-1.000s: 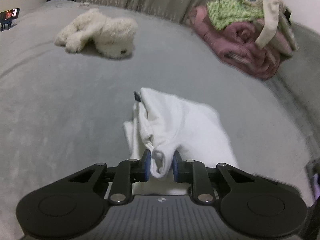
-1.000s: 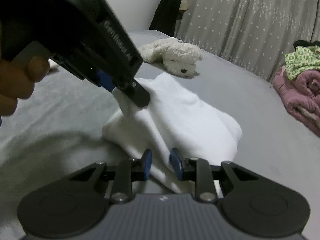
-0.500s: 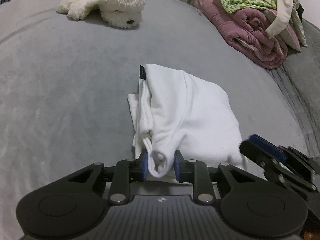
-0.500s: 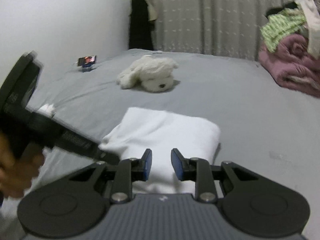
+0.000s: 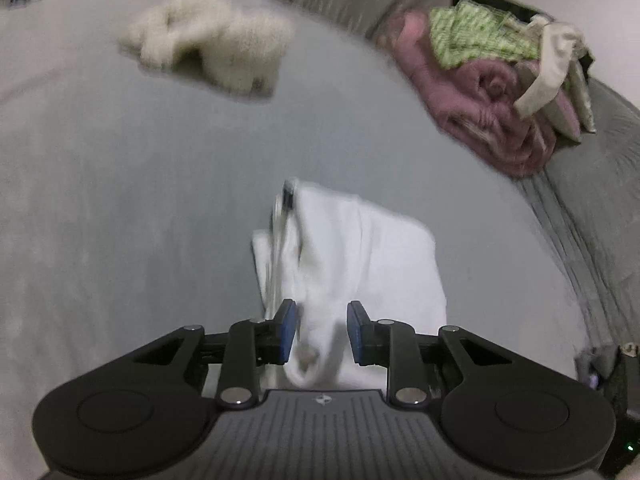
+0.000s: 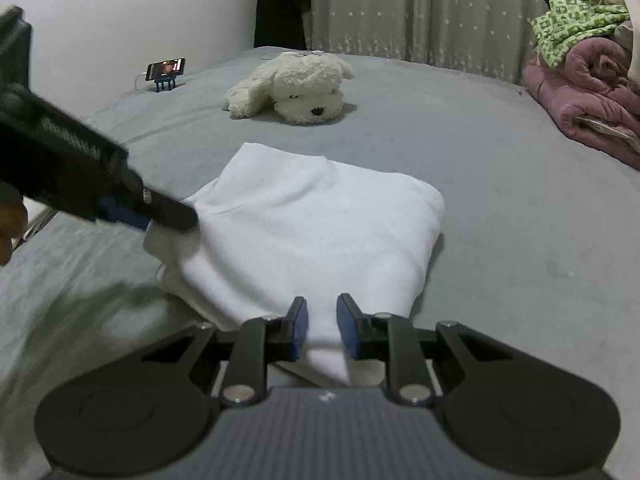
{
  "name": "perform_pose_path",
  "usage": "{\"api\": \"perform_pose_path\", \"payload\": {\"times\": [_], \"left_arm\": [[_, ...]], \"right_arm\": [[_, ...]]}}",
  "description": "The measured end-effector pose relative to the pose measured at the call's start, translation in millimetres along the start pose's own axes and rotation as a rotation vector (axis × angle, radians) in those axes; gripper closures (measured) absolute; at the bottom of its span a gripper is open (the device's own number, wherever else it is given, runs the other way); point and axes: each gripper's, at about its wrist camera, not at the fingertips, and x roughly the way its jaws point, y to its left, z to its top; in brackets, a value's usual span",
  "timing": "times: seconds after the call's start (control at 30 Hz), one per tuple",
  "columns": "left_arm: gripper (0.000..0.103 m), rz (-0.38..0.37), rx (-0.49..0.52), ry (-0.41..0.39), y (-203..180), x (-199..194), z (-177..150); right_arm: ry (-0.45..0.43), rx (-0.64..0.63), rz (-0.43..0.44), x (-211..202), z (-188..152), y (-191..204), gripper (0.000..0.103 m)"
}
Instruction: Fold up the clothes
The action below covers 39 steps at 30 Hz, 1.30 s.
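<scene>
A white garment (image 5: 360,260) lies folded into a thick rectangle on the grey bed (image 5: 160,200). My left gripper (image 5: 322,328) is shut on a bunched corner of it, and this view is motion-blurred. In the right wrist view the same garment (image 6: 320,220) spreads out ahead, with the left gripper (image 6: 168,216) pinching its left corner. The garment's near edge is pinched between the blue pads of my right gripper (image 6: 322,328), which is shut on it. A hand (image 6: 10,232) holds the left tool at the frame's edge.
A white plush dog (image 6: 296,84) lies further back on the bed. A pile of pink and green clothes (image 6: 588,80) sits at the right. A phone on a stand (image 6: 165,70) is at the far left, before the curtain (image 6: 420,8).
My right gripper has come down onto the garment's near edge and its pads have narrowed on the cloth. The left gripper still holds its corner and has tilted upward.
</scene>
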Motion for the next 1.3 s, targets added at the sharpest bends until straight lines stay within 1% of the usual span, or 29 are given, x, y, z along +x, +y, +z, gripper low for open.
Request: {"api": "perform_pose_path", "payload": {"times": [0.03,0.1,0.17,0.2,0.27,0.33,0.37,0.43,0.5,0.57,0.6,0.67,0.73,0.77,1.03,1.17,1.3], "left_arm": [[0.078,0.005,0.015,-0.026,-3,-2,0],[0.078,-0.019,0.053,-0.073,-10,-6,-2],[0.078,-0.024,0.119,-0.118,-22,-9,-6],[0.078,-0.021,0.164,-0.128,-30,-9,-9],[0.077,-0.004,0.24,-0.11,-41,-1,-17],[0.077,0.049,0.271,-0.072,-43,15,-23],[0.078,0.076,0.263,-0.049,-40,25,-24],[0.078,0.101,0.231,-0.042,-34,38,-24],[0.08,0.115,0.226,-0.045,-34,41,-20],[0.08,0.112,0.214,-0.038,-33,40,-18],[0.081,0.107,0.206,-0.036,-32,40,-17],[0.085,0.109,0.187,-0.036,-32,39,-17],[0.085,0.105,0.176,-0.028,-31,39,-17],[0.085,0.103,0.173,-0.025,-31,40,-18],[0.087,0.095,0.156,-0.006,-28,43,-16],[0.087,0.098,0.164,-0.003,-29,43,-17],[0.087,0.078,0.132,0.006,-23,42,-14]], "right_arm": [[-0.002,0.004,-0.005,-2,-3,2,0.085],[-0.007,0.013,-0.014,-6,-8,5,0.085],[-0.01,0.05,-0.012,-6,-13,3,0.085],[-0.015,0.058,-0.02,-5,-14,4,0.085],[-0.025,0.073,-0.035,-3,-18,7,0.085],[-0.026,0.071,-0.051,-3,-19,10,0.085],[-0.026,0.071,-0.058,-3,-20,11,0.085],[-0.023,0.09,-0.048,-3,-19,8,0.084],[-0.026,0.102,-0.039,-6,-19,5,0.084],[-0.032,0.1,-0.044,-10,-17,5,0.085],[-0.044,0.094,-0.056,-14,-16,7,0.085],[-0.066,0.082,-0.079,-22,-12,10,0.084],[-0.085,0.098,-0.107,-26,-10,9,0.082],[-0.076,0.107,-0.113,-25,-12,7,0.08],[-0.019,0.131,-0.132,-16,-37,2,0.08],[-0.007,0.177,-0.114,-16,-36,-5,0.08],[-0.006,0.195,-0.103,-20,-34,-8,0.079]]}}
